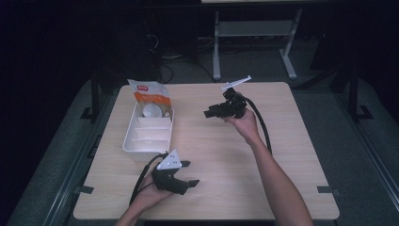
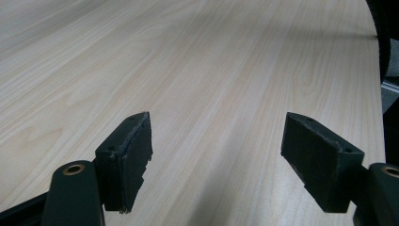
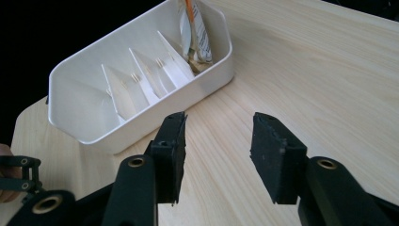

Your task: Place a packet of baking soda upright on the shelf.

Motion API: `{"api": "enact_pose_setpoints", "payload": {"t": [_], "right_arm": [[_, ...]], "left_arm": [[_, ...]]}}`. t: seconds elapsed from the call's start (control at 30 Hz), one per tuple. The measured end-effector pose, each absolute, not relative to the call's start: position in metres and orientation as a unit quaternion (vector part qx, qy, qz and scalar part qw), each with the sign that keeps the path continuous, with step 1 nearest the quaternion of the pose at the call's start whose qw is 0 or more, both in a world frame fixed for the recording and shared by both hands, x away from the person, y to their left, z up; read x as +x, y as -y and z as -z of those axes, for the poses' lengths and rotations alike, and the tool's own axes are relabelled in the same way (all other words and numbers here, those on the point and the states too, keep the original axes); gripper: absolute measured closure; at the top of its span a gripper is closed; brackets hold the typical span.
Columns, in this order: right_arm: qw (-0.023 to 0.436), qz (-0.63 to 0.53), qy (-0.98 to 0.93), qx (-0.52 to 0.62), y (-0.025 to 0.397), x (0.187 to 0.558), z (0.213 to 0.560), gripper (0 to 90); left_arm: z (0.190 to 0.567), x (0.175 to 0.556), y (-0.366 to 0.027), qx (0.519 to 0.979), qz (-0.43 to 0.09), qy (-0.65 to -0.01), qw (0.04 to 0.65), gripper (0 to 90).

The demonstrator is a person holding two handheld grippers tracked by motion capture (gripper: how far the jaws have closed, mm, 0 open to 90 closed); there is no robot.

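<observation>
The white divided tray [image 1: 148, 129] lies at the left side of the table [image 1: 282, 155], its long axis running away from the person, and an orange-and-white snack packet [image 1: 149, 96] stands in its far compartment, leaning out over the far rim. The nearer compartments look empty. The right gripper [image 1: 210, 113] hovers above the table middle with its jaws apart and empty, pointing left toward the packet end of the tray; in the right gripper view the tray [image 3: 94, 94] sits ahead and to the left of the open jaws, the packet [image 3: 196, 33] at its far end. The left gripper [image 1: 188, 173] rests low near the front edge, just beside the tray's near end, jaws also spread with nothing between them (it faces away, across bare wood). The left is nearer the tray, the right better aimed at the packet. What is printed on the packet, and a pale round thing in front of it, are too blurred to read.
</observation>
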State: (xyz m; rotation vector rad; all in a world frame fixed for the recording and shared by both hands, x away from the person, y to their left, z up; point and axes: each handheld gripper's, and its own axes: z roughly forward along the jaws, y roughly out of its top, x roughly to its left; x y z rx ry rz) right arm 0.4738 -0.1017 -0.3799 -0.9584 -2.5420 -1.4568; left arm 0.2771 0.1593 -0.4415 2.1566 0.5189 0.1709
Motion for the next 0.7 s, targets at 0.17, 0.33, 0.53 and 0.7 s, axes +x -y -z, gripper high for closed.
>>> {"api": "enact_pose_setpoints", "payload": {"t": [0.17, 0.33, 0.53, 0.7], "right_arm": [[0.033, 0.468, 0.825, -0.314, 0.112, 0.47, 0.378, 50.8], [0.029, 0.471, 0.822, -0.319, 0.122, 0.465, 0.374, 48.8], [0.029, 0.471, 0.821, -0.321, 0.131, 0.459, 0.374, 46.7], [0.03, 0.473, 0.817, -0.327, 0.14, 0.452, 0.376, 42.1]], "left_arm": [[0.441, 0.278, -0.16, 0.869, -0.069, -0.211, 0.442, 24.8], [0.442, 0.279, -0.16, 0.869, -0.07, -0.212, 0.441, 24.8], [0.442, 0.279, -0.161, 0.869, -0.07, -0.215, 0.44, 24.8], [0.442, 0.279, -0.16, 0.87, -0.071, -0.216, 0.438, 24.8]]}}
